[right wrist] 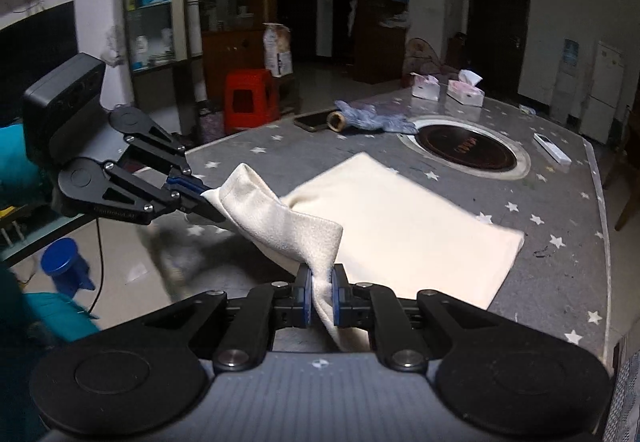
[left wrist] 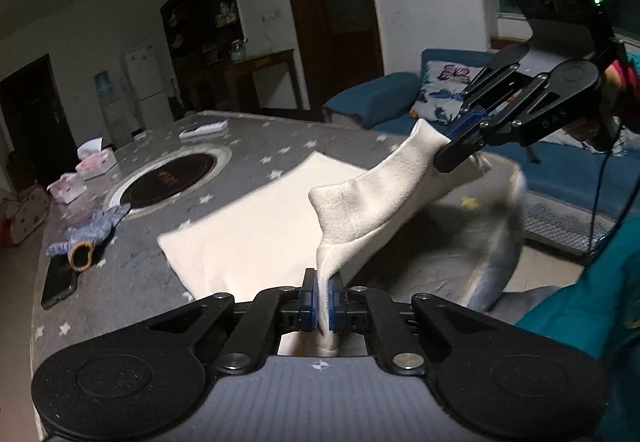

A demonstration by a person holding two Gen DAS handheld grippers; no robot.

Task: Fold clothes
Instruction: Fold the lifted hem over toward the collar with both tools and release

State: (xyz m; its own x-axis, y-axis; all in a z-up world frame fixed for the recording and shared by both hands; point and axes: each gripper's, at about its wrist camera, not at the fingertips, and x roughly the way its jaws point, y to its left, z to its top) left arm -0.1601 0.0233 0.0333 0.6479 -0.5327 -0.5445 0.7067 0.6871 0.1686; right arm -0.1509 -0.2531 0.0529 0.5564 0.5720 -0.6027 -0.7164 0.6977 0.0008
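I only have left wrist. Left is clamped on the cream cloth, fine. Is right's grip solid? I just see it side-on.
Observer: Yes. In the right wrist view the right gripper has its pads shut on the cream cloth, with fabric bunched between them.
Operator: Anything at the table's far right end? I can't see past the cooktop.
Observer: A white remote-like bar lies beside the round cooktop.
Operator: Floor hazards on the left side?
Observer: A red plastic stool stands past the table edge, and a blue object sits on the floor lower down.
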